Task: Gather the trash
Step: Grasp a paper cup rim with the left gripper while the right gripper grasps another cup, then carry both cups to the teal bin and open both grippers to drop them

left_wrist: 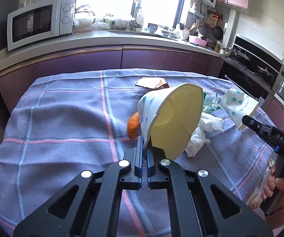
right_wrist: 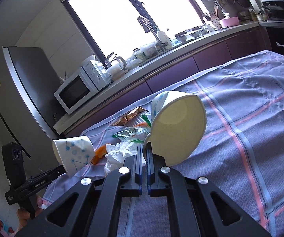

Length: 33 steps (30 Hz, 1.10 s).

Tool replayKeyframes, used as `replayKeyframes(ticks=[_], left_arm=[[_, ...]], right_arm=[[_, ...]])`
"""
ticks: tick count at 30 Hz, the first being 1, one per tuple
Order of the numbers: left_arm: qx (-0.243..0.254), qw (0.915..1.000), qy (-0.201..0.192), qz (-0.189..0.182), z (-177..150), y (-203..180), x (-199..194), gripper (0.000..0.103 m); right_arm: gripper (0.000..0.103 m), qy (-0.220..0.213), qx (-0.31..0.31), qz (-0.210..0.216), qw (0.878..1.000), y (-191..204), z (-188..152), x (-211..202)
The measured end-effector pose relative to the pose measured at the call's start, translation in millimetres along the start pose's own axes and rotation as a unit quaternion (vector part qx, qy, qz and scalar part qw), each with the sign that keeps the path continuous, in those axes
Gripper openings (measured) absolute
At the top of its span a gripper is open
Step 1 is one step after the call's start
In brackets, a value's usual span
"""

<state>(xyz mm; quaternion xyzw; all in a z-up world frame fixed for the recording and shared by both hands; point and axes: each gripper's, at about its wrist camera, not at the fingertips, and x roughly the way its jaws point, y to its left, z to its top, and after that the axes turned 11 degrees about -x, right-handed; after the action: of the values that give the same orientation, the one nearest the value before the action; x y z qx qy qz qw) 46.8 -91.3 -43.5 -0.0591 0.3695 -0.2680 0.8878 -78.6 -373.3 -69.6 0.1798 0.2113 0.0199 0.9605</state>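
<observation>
My left gripper [left_wrist: 144,145] is shut on the rim of a white paper cup [left_wrist: 167,118] with blue dots, held tilted above the table. My right gripper [right_wrist: 144,150] is shut on the rim of a second paper cup [right_wrist: 178,126], also lifted. Each cup shows in the other view: the right one [left_wrist: 238,106] and the left one [right_wrist: 74,152]. On the checked cloth lie an orange peel [left_wrist: 133,125], crumpled white tissue [left_wrist: 203,132], a green-and-clear plastic wrapper [right_wrist: 130,133] and a brown foil wrapper [left_wrist: 151,83].
The table is covered by a purple checked cloth [left_wrist: 63,122]. Behind it runs a kitchen counter with a microwave [left_wrist: 37,21], sink items and a pink bowl [left_wrist: 198,40]. An oven [left_wrist: 254,67] stands at the right and a fridge [right_wrist: 13,98] at the left.
</observation>
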Motion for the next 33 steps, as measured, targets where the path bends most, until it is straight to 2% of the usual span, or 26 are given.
replayKeyframes(ticks=[6,15,25,33], left_arm=[[-0.01,0.9997,-0.019,0.008,-1,15,-27,0.004],[-0.02,0.9986,-0.04,0.03,-11,43,-62,0.004],[-0.053,0.995,-0.057,0.063,-18,82,-90,0.003],[-0.091,0.9886,-0.073,0.095,-26,117,-116,0.003]], right_arm=[[0.003,-0.011,-0.04,0.017,0.999,25,8,-7],[0.003,0.015,-0.076,0.089,0.993,69,7,15],[0.003,0.064,-0.117,0.175,0.976,133,-1,52],[0.003,0.087,-0.153,0.223,0.959,177,-5,71]])
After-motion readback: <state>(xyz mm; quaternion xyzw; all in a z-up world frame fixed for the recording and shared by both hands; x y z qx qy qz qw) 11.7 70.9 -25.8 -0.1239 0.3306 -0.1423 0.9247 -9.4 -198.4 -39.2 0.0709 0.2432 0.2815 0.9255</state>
